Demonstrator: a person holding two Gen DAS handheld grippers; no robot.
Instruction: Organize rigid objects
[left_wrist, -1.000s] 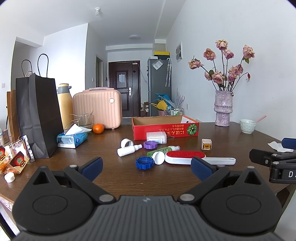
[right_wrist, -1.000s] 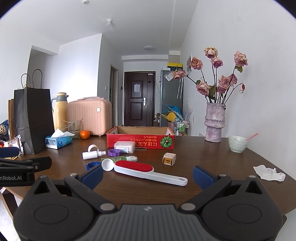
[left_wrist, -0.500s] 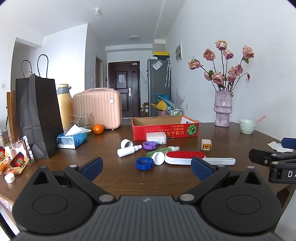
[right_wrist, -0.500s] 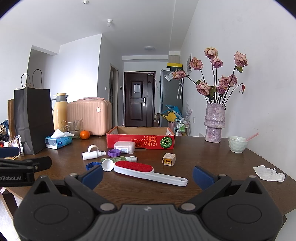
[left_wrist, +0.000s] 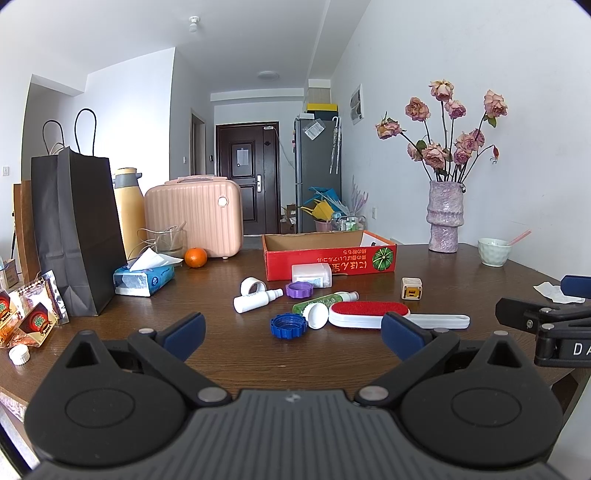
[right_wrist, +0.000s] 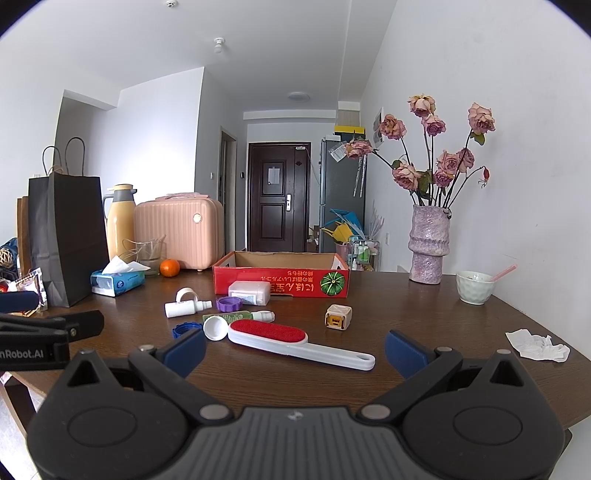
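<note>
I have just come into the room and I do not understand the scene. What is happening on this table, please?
A person holds two grippers above a wooden table, and nothing is grasped yet. The left gripper and the right gripper are both open and empty. Small things lie scattered in front of a red cardboard box: a lint brush, a white spray bottle, a green tube, blue and purple caps, and a small cube. Sorting has apparently not begun.

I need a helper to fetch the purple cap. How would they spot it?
Find the red cardboard box mid-table. Just before its front wall lies a white rectangular container; the purple cap sits at its left end. It alone is purple; the other ridged cap is blue.
</note>
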